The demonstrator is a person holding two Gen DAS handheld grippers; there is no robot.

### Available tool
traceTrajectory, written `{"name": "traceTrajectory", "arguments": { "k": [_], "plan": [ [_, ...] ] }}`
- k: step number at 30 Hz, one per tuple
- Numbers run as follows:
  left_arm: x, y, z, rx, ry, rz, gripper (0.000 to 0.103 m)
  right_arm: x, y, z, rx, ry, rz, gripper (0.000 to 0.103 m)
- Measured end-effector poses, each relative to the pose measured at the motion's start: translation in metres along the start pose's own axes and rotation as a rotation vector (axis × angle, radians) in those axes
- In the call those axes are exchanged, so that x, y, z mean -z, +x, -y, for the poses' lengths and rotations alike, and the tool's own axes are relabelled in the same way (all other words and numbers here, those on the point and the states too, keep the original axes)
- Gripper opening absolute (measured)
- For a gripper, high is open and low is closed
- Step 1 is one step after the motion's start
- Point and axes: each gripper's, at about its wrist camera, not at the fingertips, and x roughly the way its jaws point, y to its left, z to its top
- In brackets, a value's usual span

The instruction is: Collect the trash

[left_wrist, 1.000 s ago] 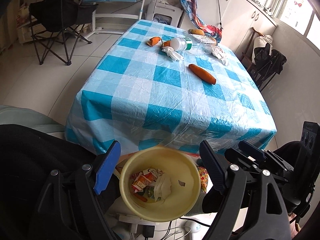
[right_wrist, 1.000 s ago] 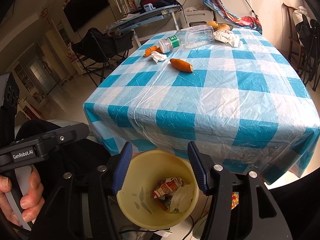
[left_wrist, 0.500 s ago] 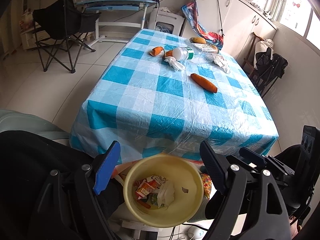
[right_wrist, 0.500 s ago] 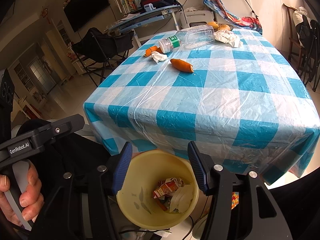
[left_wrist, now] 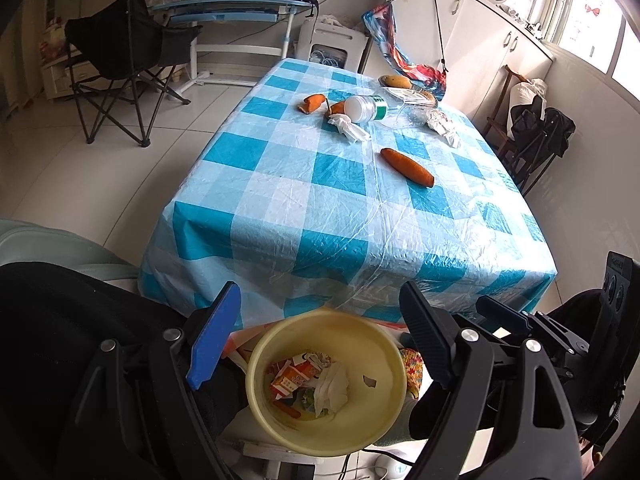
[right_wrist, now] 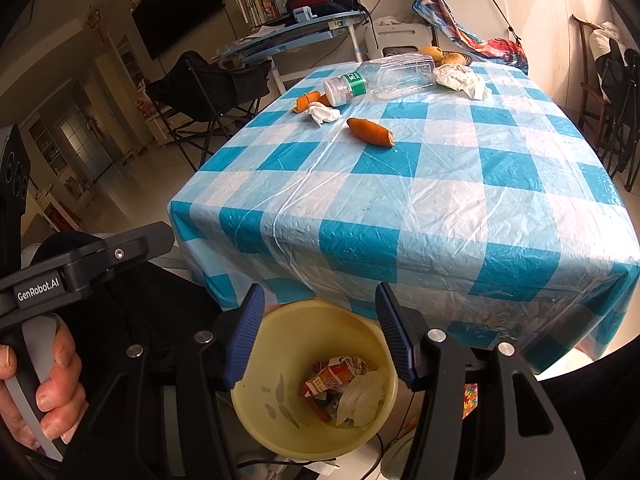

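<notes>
Both the left tongs [left_wrist: 320,340] and right tongs [right_wrist: 320,336] hang released and empty over the yellow bin [left_wrist: 384,432], which holds a carton and tissue. Beyond their tips, a carrot [left_wrist: 406,167], bottle [right_wrist: 384,76] and crumpled tissues [left_wrist: 348,128] lie on the tabletop [left_wrist: 320,220].

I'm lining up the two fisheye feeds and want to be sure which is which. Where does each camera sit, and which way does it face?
Left wrist: on the left gripper, looking down at the yellow bin and table; the right gripper's body shows at right.
Right wrist: on the right gripper, same direction; the left hand shows at left.
Shared: bin, carrot, bottle, both grippers open and empty.
</notes>
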Motion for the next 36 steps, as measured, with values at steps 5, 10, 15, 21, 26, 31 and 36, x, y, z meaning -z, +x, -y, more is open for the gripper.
{"name": "traceTrajectory", "arguments": {
  "k": [5, 10, 15, 21, 26, 31, 36],
  "plan": [
    [-0.0006, 0.0008, 0.0006, -0.001, 0.000, -0.004, 0.078, 0.0000, 0.0002, 0.0000, 0.000, 0.002, -0.001, 0.057],
    [0.0001, 0.0020, 0.0022, -0.003, 0.008, -0.006, 0.078, 0.0003, 0.0010, -0.0017, 0.002, -0.009, 0.001, 0.058],
    [0.0000, 0.0028, 0.0015, 0.000, 0.000, -0.007, 0.078, 0.0004, 0.0000, -0.0024, 0.007, -0.010, 0.007, 0.058],
    [-0.0001, 0.0027, 0.0011, 0.001, -0.001, -0.008, 0.078, -0.0001, 0.0001, -0.0033, 0.008, -0.013, 0.007, 0.058],
    [-0.0001, 0.0026, 0.0007, 0.000, -0.001, -0.006, 0.078, 0.0001, 0.0001, -0.0033, 0.009, -0.014, 0.007, 0.058],
    [-0.0006, 0.0026, 0.0000, 0.003, -0.003, -0.007, 0.078, 0.0001, 0.0001, -0.0032, 0.008, -0.014, 0.008, 0.058],
    [-0.0022, 0.0026, -0.0011, 0.008, -0.016, -0.006, 0.078, -0.0010, -0.0003, -0.0037, 0.012, -0.022, 0.012, 0.058]
  ]
}}
